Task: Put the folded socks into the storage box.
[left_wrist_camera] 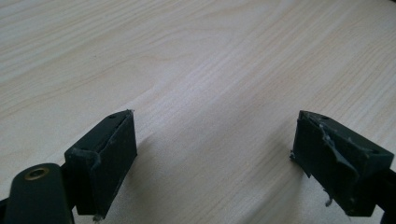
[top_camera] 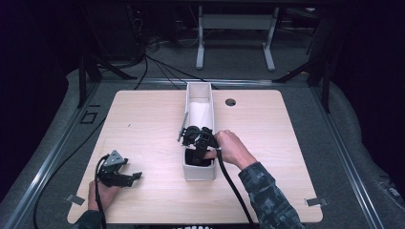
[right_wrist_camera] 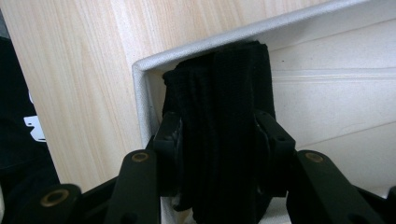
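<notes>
The black folded cloth is sitting in the near end of the long white bin, pressed against its end wall, and my right tool is clamping it from both sides with the jaws closed tight on the fabric. A white cloth is lying in the bin's far half. My left tool is resting on the wooden counter well apart from the bin, its jaws standing wide apart over bare wood.

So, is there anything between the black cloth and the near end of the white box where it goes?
Nothing visible. The right gripper is shut on the black cloth, already inside the box at its near corner. The white cloth lies at the far end, apart.
</notes>
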Action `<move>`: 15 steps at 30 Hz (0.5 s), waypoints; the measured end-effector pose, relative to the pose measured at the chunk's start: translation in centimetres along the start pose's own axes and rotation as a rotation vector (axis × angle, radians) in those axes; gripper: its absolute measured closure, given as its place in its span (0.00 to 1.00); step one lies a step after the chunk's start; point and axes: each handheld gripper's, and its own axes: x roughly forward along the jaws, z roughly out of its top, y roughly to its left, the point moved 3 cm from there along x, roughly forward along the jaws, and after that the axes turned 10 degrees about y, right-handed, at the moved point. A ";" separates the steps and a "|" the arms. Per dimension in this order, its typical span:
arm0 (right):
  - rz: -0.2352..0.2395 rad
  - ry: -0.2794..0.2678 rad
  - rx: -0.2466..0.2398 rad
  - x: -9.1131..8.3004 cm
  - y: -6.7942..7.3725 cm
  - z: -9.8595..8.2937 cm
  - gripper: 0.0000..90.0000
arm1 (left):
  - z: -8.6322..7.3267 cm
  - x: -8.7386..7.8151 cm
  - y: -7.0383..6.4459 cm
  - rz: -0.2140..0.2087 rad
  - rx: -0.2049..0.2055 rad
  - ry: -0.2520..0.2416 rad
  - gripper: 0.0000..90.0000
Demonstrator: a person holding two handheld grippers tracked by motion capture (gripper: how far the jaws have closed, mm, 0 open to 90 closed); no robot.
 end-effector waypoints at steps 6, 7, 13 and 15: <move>0.031 -0.022 0.015 -0.1 0.0 -0.1 0.50 | 0.0 0.0 0.0 0.001 0.000 0.000 0.15; 0.030 -0.021 0.017 -0.1 0.0 -0.2 0.48 | 0.0 0.0 0.0 0.001 0.000 0.001 0.15; 0.031 -0.066 0.028 -0.9 0.1 -0.7 0.37 | 0.0 0.0 0.0 0.001 0.000 0.000 0.15; 0.030 -0.083 0.033 -1.2 0.1 -0.9 0.34 | 0.0 0.0 0.0 0.001 0.000 0.000 0.15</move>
